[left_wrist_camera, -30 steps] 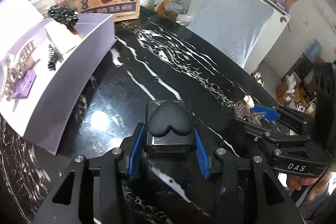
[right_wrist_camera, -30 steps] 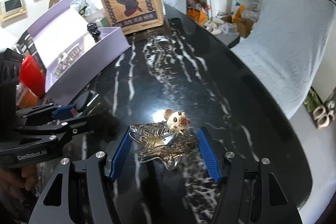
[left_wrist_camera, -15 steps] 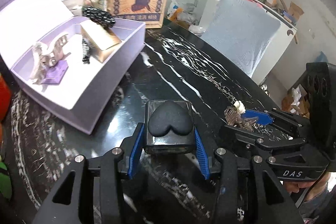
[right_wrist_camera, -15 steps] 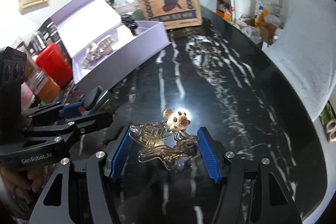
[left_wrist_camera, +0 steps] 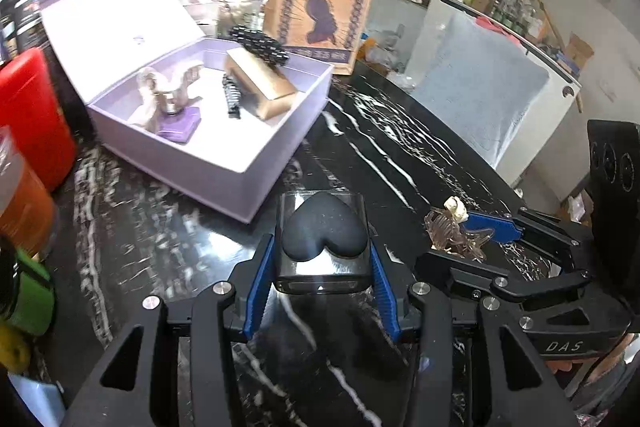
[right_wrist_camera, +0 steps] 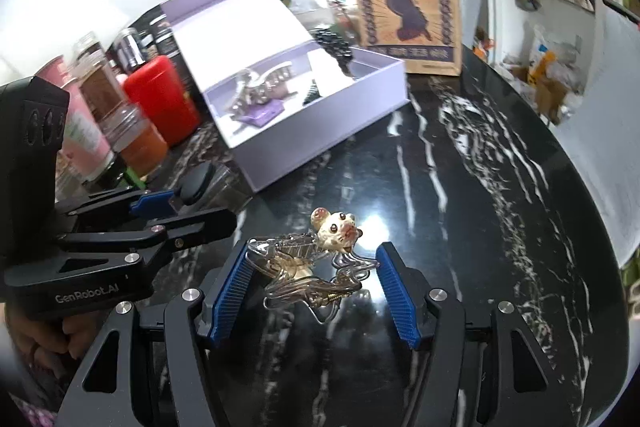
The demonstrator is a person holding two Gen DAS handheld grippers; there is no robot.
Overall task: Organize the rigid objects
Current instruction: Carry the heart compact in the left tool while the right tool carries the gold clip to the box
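The left gripper [left_wrist_camera: 322, 267] is clamped on a clear case with a black heart-shaped lid [left_wrist_camera: 323, 241], held above the black marbled worktop [left_wrist_camera: 400, 155] just in front of the open lilac box [left_wrist_camera: 240, 163]; the right gripper [right_wrist_camera: 314, 283] grips a wire hair clip with a small mouse head [right_wrist_camera: 312, 263] between its blue pads, beside the left one. Inside the box lie a pale claw clip on a purple card [left_wrist_camera: 170, 99], a gold-coloured bar [left_wrist_camera: 260, 87] and a black beaded piece [left_wrist_camera: 258, 43]; a brown paper bag [left_wrist_camera: 324, 3] stands behind, and a red canister [right_wrist_camera: 162, 99] stands to the box's left.
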